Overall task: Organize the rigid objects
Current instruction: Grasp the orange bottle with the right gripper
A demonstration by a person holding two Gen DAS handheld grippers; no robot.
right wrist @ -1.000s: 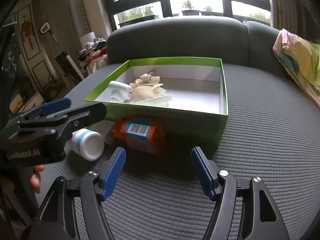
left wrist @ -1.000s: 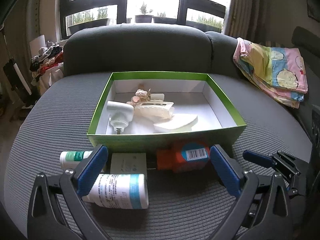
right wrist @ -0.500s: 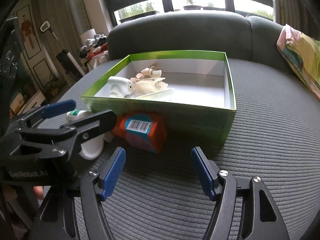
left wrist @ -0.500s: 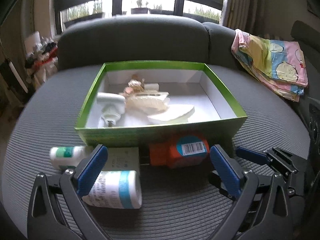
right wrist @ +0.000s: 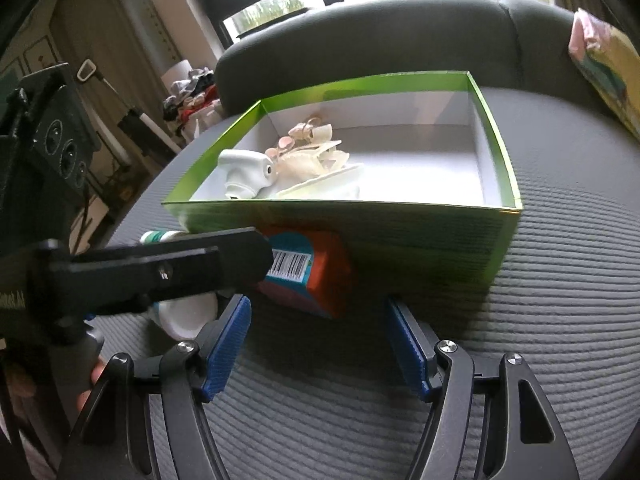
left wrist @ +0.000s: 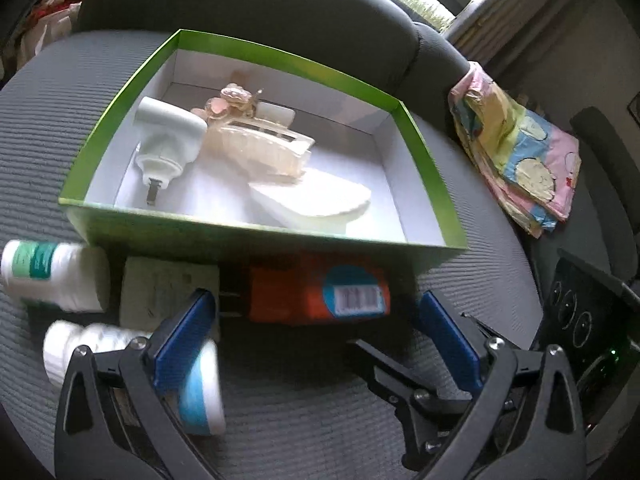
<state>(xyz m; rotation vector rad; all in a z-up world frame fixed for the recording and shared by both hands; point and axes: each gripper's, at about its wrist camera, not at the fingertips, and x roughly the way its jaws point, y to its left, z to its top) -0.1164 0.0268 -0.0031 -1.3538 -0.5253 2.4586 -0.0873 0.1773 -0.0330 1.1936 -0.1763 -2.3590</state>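
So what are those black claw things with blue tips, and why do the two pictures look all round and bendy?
Those claws are grabbers, and a person holds one in each hand. Each grabber carries a small wide-eyed camera, which bends the picture. One picture looks past the left gripper, the other past the right gripper. Both are open and hold nothing. They are over a grey sofa seat. On it sits a green box with a white plug and hair clips inside. In front of the box lie an orange packet, a small pale box and two white bottles. A colourful folded cloth lies at the side.
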